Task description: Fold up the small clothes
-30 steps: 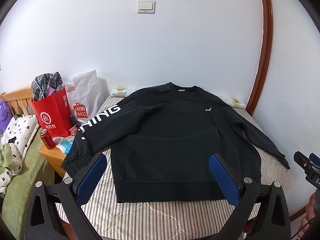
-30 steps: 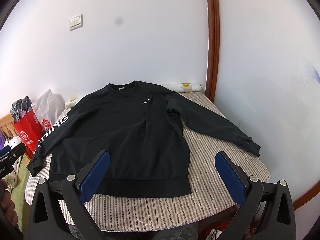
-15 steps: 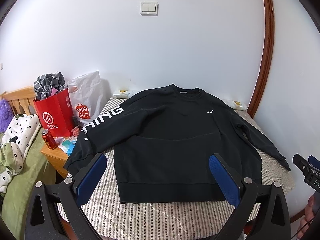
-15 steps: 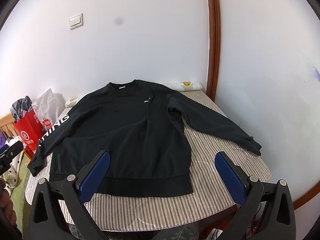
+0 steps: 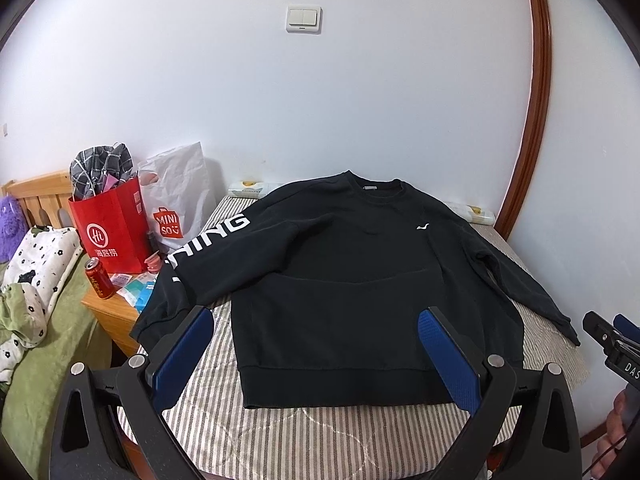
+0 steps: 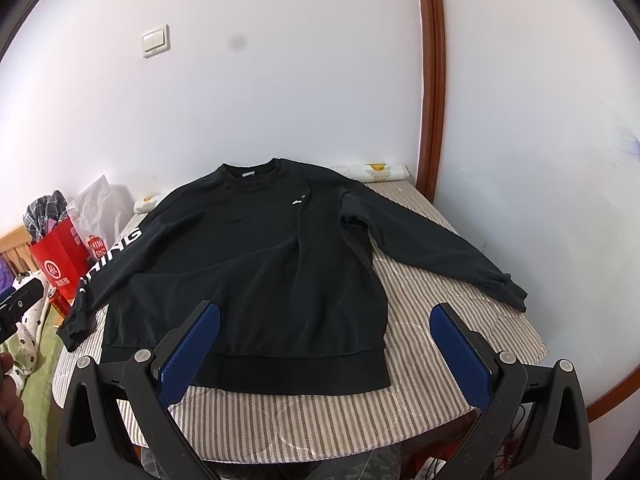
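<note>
A black sweatshirt (image 5: 352, 280) (image 6: 256, 264) lies flat, face up, on a striped table (image 5: 304, 436) (image 6: 432, 392), collar toward the wall. Its left sleeve, with white letters (image 5: 224, 230), hangs over the table's left edge. The right sleeve (image 6: 436, 248) stretches out toward the right edge. My left gripper (image 5: 314, 354) hovers open above the hem, nothing between its blue pads. My right gripper (image 6: 324, 350) also stands open, over the hem's right corner, holding nothing. Neither touches the cloth.
A red paper bag (image 5: 110, 232), a white plastic bag (image 5: 176, 200) and a red can (image 5: 98, 278) stand on a wooden nightstand (image 5: 116, 312) at the left. A bed with green bedding (image 5: 36, 344) lies further left. A brown wooden trim (image 6: 430, 80) runs up the wall.
Both grippers have drifted slightly; in the left wrist view the sweatshirt has slid a little right and down. Both stay open and the sweatshirt has not moved on the table.
</note>
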